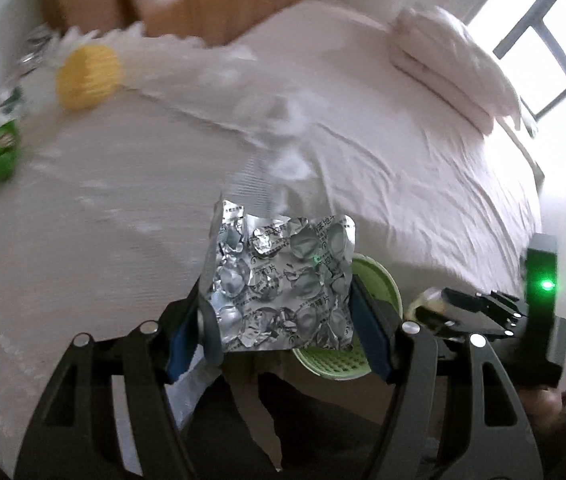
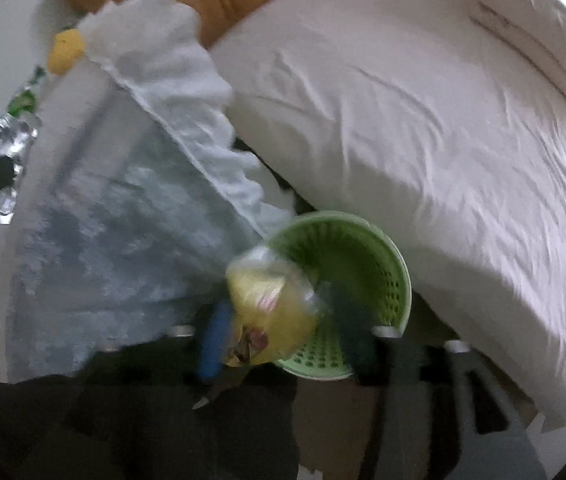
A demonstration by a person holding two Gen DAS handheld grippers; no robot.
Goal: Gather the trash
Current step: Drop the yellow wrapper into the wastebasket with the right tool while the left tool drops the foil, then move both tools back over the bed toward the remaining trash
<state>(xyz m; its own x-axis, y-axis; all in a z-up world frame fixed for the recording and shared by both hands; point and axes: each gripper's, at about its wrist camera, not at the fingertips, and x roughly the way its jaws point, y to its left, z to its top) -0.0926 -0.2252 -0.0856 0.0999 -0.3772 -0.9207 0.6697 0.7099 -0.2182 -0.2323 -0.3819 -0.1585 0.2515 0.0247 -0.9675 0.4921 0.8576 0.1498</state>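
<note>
Holding, L gripper (image 1: pixel 283 300): fingers clamp foil blister pack (image 1: pixel 283 280) by its side edges, above green basket (image 1: pixel 383 280).
Handling: light, crinkly, sharp-edged; keep edge grip.
R gripper (image 2: pixel 283 332): blurred, fingers seem closed on yellow wrapper (image 2: pixel 271 312) at basket mouth.
Bed (image 1: pixel 423 160): behind.

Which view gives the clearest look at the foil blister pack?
The left wrist view. The blister pack fills the centre, sharp, clamped between the left gripper fingers, its burst pockets and print readable. The right wrist view shows the pack only as a small, blurred silver piece at the left edge.
</note>
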